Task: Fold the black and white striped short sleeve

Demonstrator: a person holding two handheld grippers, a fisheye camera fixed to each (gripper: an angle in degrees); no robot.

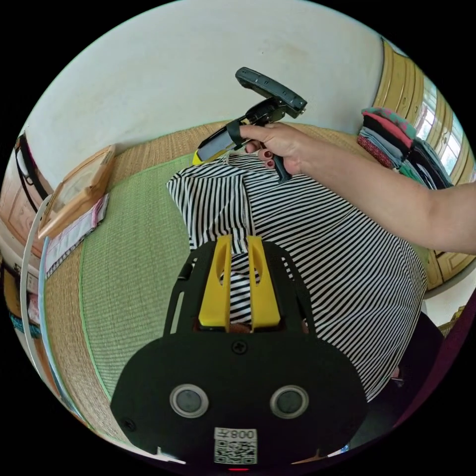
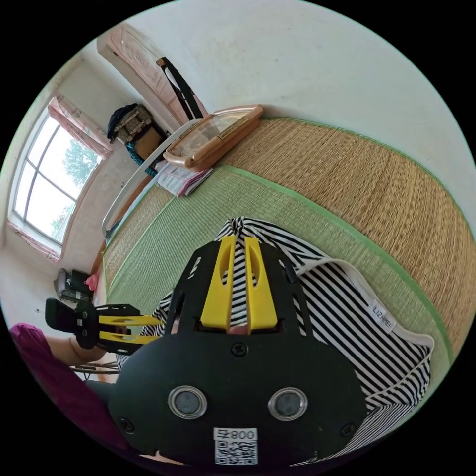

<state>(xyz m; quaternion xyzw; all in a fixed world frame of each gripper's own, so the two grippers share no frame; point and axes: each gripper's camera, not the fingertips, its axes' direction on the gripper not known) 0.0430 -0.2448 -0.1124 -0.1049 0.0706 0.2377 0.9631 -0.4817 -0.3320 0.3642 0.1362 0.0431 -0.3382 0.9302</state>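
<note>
My left gripper (image 1: 239,243) has its yellow jaws pinched on a bunched fold of the striped shirt (image 1: 317,248), centre frame. The shirt is thin knit, lying rumpled on the woven green mat (image 1: 129,267). My right gripper (image 2: 238,245) is clamped on the sleeve edge too. Upper left in the right gripper view, there's a flat wooden tray (image 2: 213,136).

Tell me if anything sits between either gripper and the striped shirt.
Nothing visible does. The left gripper has its yellow jaws closed on a fold of the striped shirt, and the right gripper pinches the cloth near the shoulder. The shirt lies on the green mat, whose nearby surface looks bare.
</note>
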